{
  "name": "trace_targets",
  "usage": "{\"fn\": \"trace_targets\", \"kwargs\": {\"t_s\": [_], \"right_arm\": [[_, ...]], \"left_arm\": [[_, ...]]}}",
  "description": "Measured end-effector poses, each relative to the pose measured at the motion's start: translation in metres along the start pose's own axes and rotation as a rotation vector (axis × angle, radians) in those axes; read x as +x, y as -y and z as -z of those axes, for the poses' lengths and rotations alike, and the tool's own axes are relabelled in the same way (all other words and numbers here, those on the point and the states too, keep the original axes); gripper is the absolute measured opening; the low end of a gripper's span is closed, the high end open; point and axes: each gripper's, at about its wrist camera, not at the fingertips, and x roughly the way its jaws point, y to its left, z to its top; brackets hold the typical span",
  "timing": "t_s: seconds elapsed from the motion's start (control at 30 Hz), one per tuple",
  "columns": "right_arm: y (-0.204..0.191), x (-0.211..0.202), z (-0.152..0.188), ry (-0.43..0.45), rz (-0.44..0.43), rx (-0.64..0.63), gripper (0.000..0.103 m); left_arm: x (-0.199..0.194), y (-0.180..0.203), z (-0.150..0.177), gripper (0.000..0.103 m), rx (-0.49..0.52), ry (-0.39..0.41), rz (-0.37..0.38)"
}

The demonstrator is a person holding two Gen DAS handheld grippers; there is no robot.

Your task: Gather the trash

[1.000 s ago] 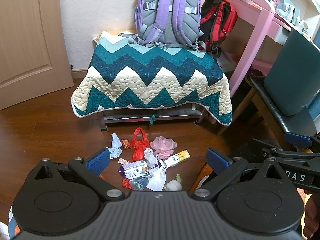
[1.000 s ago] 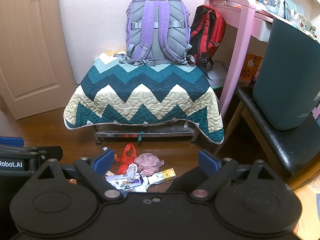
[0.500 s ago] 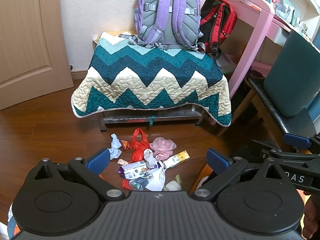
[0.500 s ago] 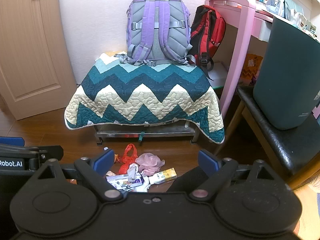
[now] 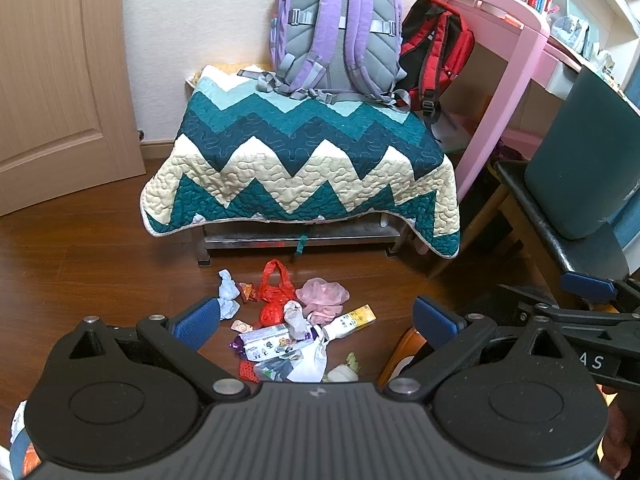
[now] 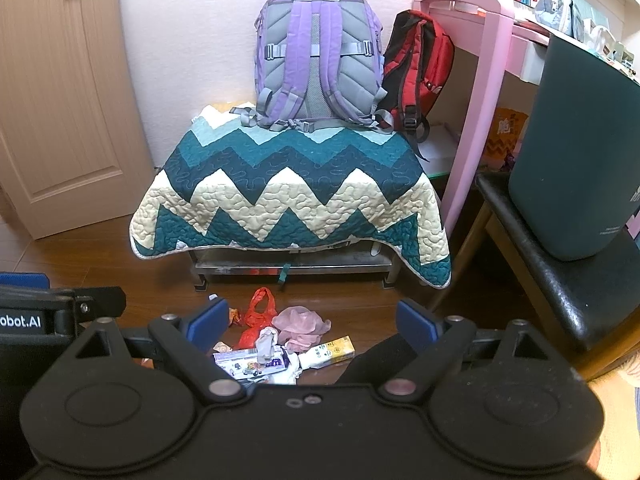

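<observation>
Both the left gripper (image 5: 316, 318) and the right gripper (image 6: 310, 318) hang above the floor with fingers spread wide and nothing between them, so no piece looks collected yet. Just beyond them the trash pile (image 5: 296, 328) lies scattered on the wooden floor (image 5: 80, 264), including a red plastic bag (image 5: 274, 292), a pink mesh puff (image 5: 323, 294) and a white tube (image 5: 350, 322). All of it sits in front of the quilt-covered bench (image 5: 304, 176); the whole pickup seems left to do.

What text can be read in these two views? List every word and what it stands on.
"obot.AI", cut off at the frame edge: white label on the black left gripper.
"AS", partly cut off: black right gripper.
Print on the yellow-and-white carton, the purple-and-white printed wrapper and the dark teal bin: too small to read.
</observation>
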Motion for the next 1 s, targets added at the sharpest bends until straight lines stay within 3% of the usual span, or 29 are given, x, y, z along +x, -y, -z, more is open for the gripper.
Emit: {"fn": "trace_targets", "kwargs": {"t_s": [0.4,1.0], "right_arm": [[-0.010,0.029,-0.015,-0.020,-0.020,-0.008,0.090],[0.020,0.182,-0.069,-0.144,-0.047,0.031,0.090]], "left_arm": [[0.014,-0.005,-0.002,0.103,-0.006,0.006,-0.010],[0.148,-0.050,-0.058,0.103,0.008,-0.029,-0.064]]}}
